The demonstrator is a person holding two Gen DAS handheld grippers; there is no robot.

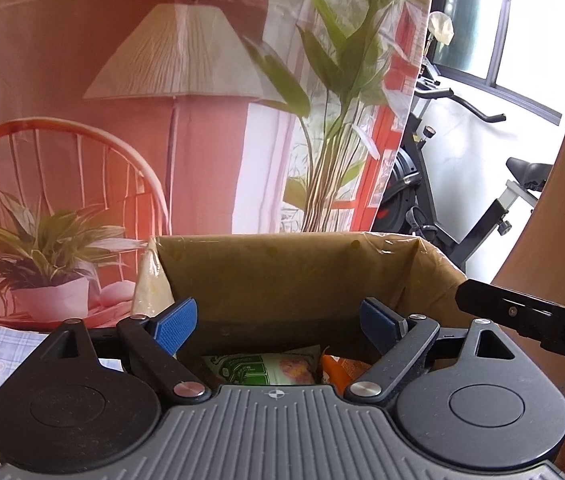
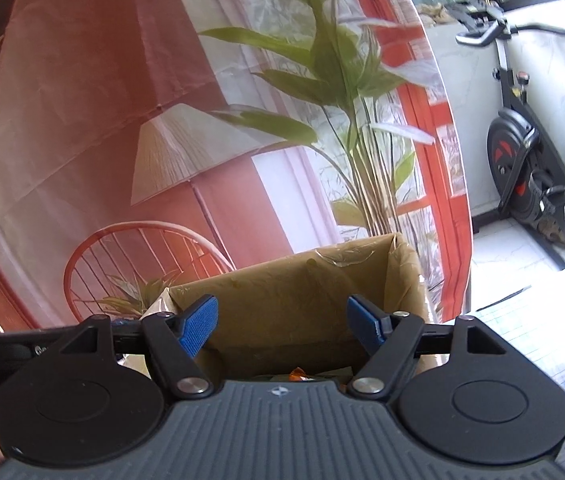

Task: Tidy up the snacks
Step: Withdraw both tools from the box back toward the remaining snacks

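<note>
An open cardboard box point(image 1: 282, 264) stands straight ahead in the left wrist view, and it also shows in the right wrist view point(image 2: 302, 296). Inside it lie a green snack packet point(image 1: 266, 368) and an orange packet point(image 1: 336, 370); a bit of orange wrapper point(image 2: 298, 374) shows in the right wrist view. My left gripper point(image 1: 278, 326) is open and empty above the box's near edge. My right gripper point(image 2: 282, 326) is open and empty, also in front of the box. A pale yellow packet point(image 1: 148, 280) leans outside the box's left wall.
A printed backdrop point(image 1: 122, 120) with a lamp, chair and plants hangs behind the box. A checked cloth point(image 1: 2, 360) covers the table. An exercise bike point(image 1: 442, 200) stands at the right. The other gripper's black body point(image 1: 522, 316) reaches in from the right.
</note>
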